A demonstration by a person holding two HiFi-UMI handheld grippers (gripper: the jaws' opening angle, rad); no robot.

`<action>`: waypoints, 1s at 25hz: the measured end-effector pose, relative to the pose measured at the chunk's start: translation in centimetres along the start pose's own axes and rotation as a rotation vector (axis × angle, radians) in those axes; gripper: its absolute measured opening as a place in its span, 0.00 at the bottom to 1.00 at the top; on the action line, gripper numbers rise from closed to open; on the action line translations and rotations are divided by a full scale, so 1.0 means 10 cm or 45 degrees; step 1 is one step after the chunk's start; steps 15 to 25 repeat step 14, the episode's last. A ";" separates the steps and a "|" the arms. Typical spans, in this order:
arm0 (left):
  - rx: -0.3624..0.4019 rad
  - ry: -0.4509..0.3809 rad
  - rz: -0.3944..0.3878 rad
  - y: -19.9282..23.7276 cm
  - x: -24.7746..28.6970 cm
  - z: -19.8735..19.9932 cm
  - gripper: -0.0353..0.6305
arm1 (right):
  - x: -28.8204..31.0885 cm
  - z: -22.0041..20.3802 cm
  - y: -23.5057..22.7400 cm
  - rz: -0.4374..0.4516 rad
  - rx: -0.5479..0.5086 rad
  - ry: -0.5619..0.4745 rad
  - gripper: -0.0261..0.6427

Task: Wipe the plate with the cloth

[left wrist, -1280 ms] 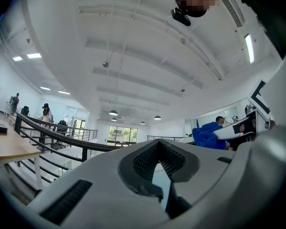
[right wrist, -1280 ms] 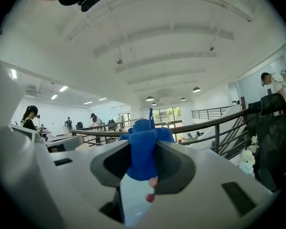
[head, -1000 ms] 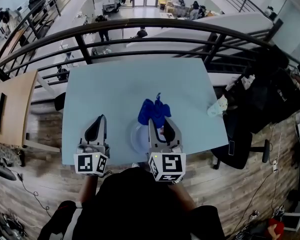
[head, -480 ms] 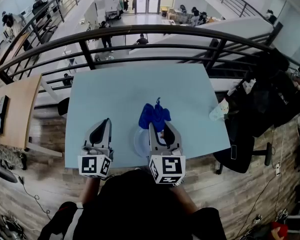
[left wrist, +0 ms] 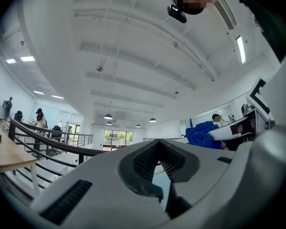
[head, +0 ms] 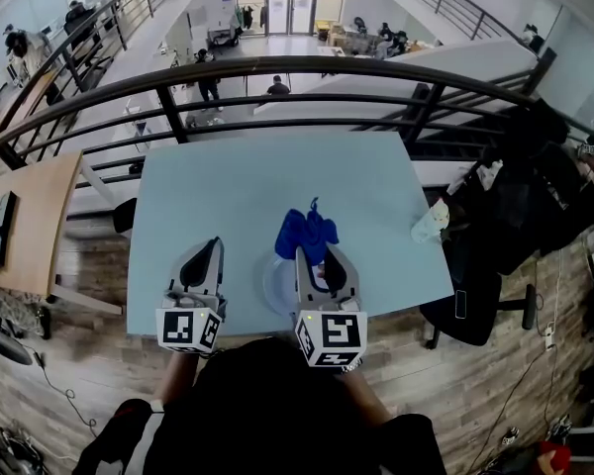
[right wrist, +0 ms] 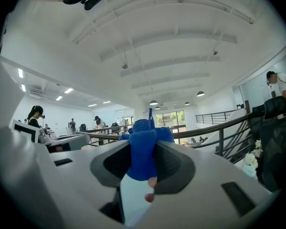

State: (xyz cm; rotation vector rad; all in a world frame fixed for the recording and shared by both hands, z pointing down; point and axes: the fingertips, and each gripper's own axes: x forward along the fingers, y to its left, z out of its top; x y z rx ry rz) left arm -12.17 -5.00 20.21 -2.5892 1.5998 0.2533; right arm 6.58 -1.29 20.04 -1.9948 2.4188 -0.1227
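One pale blue table (head: 257, 186) on a wood-plank floor (head: 495, 364), backed by a black railing (head: 277, 67) with a lower hall beyond. Wooden desk (head: 25, 216) off to the left, dark chair (head: 475, 295) to the right, crumpled white object (head: 431, 221) at the table's right edge. From the head view: pale round plate (head: 275, 283) near the table's front edge, between the two grippers and partly under the right one, with the blue cloth (head: 305, 231) bunched at its far rim. From the left gripper view only: white ceiling with strip lights, plus the cloth and the plate's rim seen side-on at the far right. From the right gripper view only: the cloth filling the gap between the jaws and standing up past their tips. Right gripper (head: 315, 255): jaws closed onto the cloth, pinching it over the plate's far side; contact between cloth and plate not clear. Left gripper (head: 206, 250): jaws drawn together at the tips with nothing between them, above bare table just left of the plate and apart from it.
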 end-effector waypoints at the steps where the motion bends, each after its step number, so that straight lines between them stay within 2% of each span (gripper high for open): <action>1: 0.002 0.002 -0.003 0.00 0.00 0.02 0.06 | 0.00 0.01 0.00 0.000 0.000 0.000 0.22; 25: -0.012 0.009 0.011 -0.11 -0.08 -0.08 0.05 | -0.14 -0.05 -0.10 -0.016 0.008 0.012 0.22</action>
